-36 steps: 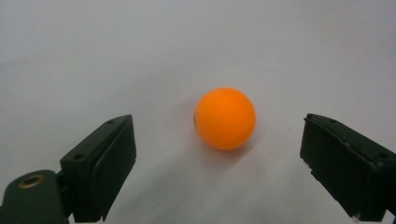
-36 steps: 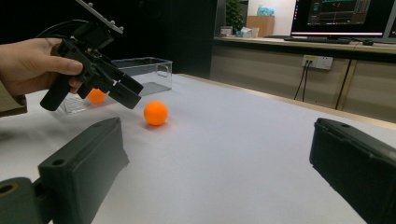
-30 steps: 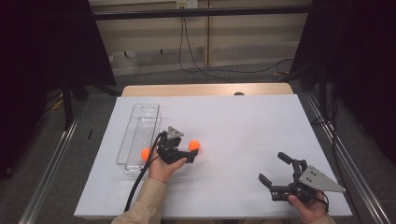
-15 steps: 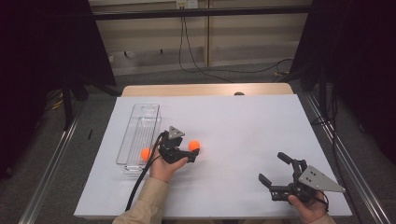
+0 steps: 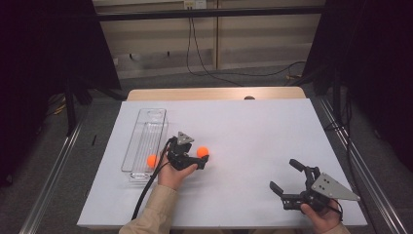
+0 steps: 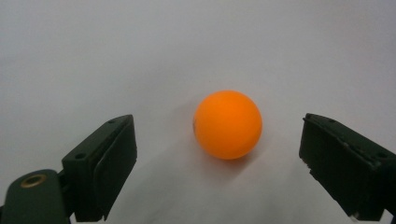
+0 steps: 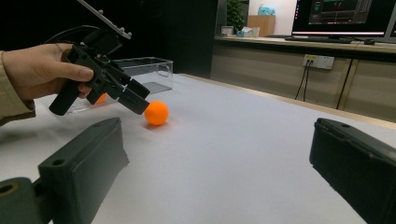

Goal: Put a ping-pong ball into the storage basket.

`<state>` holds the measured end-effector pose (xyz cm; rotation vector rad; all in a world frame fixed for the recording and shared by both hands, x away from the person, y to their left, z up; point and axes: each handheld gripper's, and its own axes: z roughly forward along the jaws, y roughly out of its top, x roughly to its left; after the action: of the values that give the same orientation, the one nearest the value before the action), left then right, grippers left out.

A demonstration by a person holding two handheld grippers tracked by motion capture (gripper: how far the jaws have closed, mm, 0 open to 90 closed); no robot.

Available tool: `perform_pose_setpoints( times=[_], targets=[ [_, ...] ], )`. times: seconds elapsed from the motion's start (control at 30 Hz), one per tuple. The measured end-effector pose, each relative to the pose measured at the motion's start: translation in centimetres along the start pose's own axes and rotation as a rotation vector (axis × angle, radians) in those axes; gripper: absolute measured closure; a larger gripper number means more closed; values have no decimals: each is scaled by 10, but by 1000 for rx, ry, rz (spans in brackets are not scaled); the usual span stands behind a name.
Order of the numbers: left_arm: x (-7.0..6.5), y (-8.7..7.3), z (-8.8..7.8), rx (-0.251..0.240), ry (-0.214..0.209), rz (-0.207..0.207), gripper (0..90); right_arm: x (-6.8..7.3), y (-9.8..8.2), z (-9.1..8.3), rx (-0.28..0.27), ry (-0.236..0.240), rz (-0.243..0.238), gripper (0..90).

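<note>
Two orange balls (image 5: 202, 151) | one clear tray (image 5: 146, 141) | left gripper (image 5: 197, 165) agape astride one | right gripper (image 5: 287, 179) agape

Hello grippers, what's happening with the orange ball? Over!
Left gripper open, ball between jaws, not touched. Right gripper open, apart. Second ball in clear tray. Path clear.

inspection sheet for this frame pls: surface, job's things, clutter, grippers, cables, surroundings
Surface: white table top, bare around the work.
Job's things: orange ball on the table, between the open jaws, untouched; second orange ball in the clear tray.
Clutter: nothing seen.
Grippers: left gripper open, angled down at the ball; right gripper open, holding nothing, near the table's front right corner.
Cables: black cable trails from the left gripper toward the person; wall cables behind the table.
Surroundings: dark curtains on both sides; monitor on a far bench.
</note>
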<state>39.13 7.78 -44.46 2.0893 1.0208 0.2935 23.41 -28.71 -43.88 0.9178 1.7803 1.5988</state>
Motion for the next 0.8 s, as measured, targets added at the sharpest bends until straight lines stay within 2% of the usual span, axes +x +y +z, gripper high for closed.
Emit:
perform_pose_setpoints(
  times=[0.53, 0.8],
  targets=[
    [-1, 1, 3, 6, 6, 6, 130, 0, 0, 0, -1, 1, -1, 28],
    [-1, 1, 5, 8, 10, 30, 175, 0, 0, 0, 0, 0, -2, 28]
  ],
)
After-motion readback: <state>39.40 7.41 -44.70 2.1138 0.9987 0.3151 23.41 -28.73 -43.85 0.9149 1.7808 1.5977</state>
